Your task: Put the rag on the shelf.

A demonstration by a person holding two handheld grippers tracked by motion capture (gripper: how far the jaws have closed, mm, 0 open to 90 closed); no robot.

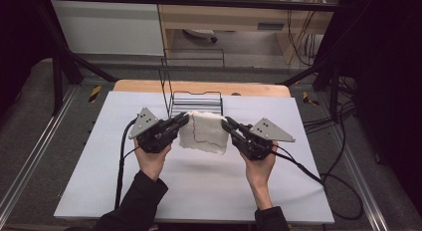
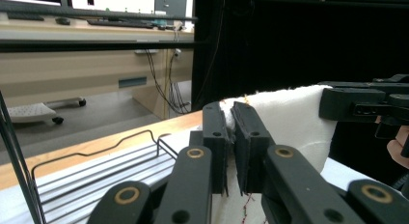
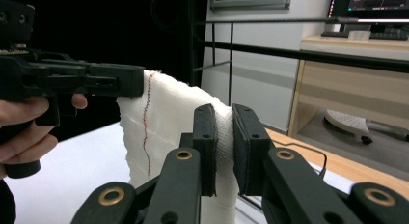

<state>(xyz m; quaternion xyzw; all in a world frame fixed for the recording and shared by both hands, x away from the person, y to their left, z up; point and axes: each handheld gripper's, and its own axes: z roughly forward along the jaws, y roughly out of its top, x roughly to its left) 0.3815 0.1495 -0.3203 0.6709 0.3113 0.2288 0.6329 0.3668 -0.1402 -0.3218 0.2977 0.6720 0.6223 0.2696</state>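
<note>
High view: cloth gripped and off the bench

You have the white cloth (image 1: 204, 132) pinched at both upper corners, left tool (image 1: 183, 120) and right tool (image 1: 227, 125) each clamped on it. It hangs between them above the bench (image 1: 199, 191), just before the wire rack (image 1: 195, 102). Draping it there probably remains; its lower edge is hard to judge.

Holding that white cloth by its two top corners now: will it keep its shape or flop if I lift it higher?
Likely floppy: the white cloth sags between the left gripper and the right gripper and hangs in soft folds. Probably light, since thin pinches at its edge carry it. Its loose lower edge could snag the wire rack just behind it.
</note>
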